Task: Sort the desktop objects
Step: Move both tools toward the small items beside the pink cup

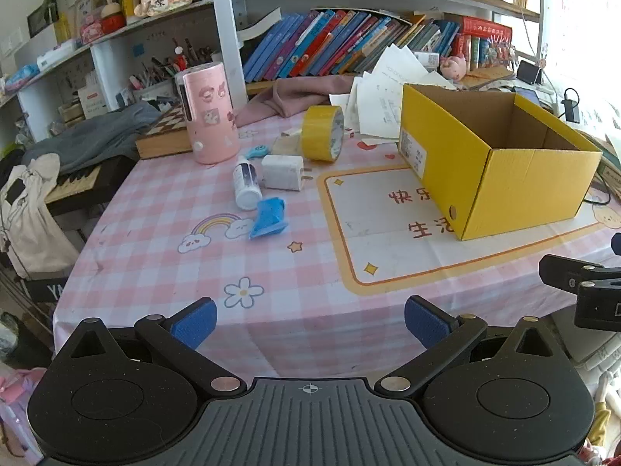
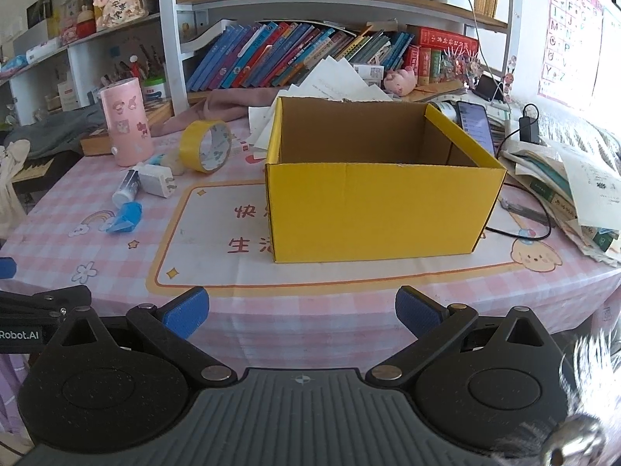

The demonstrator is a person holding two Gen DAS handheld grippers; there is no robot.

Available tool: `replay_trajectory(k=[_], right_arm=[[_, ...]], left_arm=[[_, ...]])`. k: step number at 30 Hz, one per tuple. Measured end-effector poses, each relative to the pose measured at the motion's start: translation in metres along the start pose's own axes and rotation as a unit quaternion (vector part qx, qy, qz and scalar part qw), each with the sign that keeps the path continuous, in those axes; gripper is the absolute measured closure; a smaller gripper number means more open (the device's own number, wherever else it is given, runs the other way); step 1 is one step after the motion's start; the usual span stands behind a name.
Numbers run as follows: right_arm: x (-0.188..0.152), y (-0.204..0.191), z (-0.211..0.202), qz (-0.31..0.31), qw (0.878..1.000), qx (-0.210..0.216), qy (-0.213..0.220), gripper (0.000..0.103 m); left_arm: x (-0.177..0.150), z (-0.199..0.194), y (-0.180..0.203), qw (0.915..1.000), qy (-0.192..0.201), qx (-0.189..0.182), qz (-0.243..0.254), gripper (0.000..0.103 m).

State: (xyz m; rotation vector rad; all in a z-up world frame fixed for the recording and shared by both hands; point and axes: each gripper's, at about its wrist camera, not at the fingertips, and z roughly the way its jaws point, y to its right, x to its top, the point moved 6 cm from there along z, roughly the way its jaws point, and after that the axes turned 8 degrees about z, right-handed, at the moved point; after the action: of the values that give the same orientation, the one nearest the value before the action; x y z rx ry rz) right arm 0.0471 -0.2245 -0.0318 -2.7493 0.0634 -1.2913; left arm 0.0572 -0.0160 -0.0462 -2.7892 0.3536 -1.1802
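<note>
An open yellow cardboard box stands on the pink checked tablecloth. Left of it lie a yellow tape roll, a white charger plug, a white bottle, a blue packet and a small blue-white item. A pink cylinder stands behind them. My left gripper is open and empty over the table's near edge. My right gripper is open and empty, facing the box.
Shelves of books line the back. Loose papers, pink cloth and a chessboard box lie behind the objects. A phone, charger cable and stacked books lie right of the box.
</note>
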Motion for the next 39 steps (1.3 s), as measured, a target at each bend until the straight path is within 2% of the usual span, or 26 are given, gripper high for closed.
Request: replay_trajectory(k=[3,17,28,39], right_arm=[[0.000,-0.002,-0.001,-0.012,1.000,-0.007,0.004,0.000],[-0.001,-0.009,-0.002,-0.011,0.999,0.030,0.001,0.000],[-0.004,-0.022,-0.004,-0.049,0.998,0.039,0.000,0.000],[-0.002,-0.012,0.000,-0.024,0.999,0.026,-0.007,0.000]], left_arm=[[0.000,0.000,0.000,1.0000,0.000,0.001,-0.002,0.000],[0.000,-0.001,-0.005,0.9999,0.003,-0.007,-0.013,0.000],[0.000,0.001,-0.006,0.9998,0.003,-0.012,-0.017,0.000],[0.001,0.004,-0.006,0.9997,0.002,-0.016,-0.018,0.000]])
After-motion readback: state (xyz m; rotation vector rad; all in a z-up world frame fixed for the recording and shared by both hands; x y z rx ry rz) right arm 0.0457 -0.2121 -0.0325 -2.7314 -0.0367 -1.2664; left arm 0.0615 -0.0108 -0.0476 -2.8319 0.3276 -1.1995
